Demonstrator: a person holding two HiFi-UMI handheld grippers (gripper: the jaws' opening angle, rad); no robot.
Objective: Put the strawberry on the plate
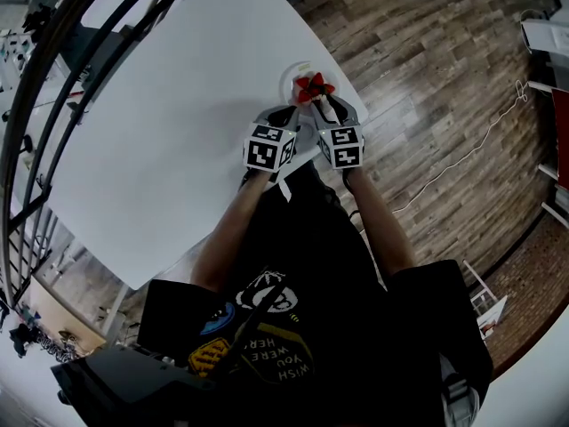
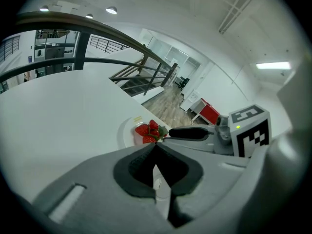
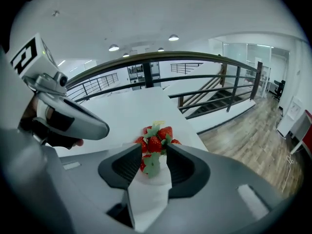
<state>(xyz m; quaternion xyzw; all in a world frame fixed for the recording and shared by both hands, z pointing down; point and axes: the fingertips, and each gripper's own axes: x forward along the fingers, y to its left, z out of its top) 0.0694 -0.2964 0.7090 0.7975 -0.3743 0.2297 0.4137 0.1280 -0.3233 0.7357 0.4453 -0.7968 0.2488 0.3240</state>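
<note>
Both forearms (image 1: 227,229) reach forward side by side from the person's body. Each gripper tips steeply downward toward the corner of the white table (image 1: 178,105), and the marker cubes (image 1: 269,148) face up at the head camera.

The right gripper (image 3: 155,150) is released. Its jaws stand wide apart, and a strawberry (image 3: 146,162) with green leaves lies between them on the plate (image 2: 126,133). Neither pad presses on it. More strawberries (image 2: 150,132) are heaped just beyond its fingertips, on the same plate.

The left gripper (image 2: 155,145) is clenched on nothing, with its jaw tips meeting. It hangs close beside the right gripper, on that gripper's left. The plate and its fruit sit just ahead of its tips and a little to their right.
</note>
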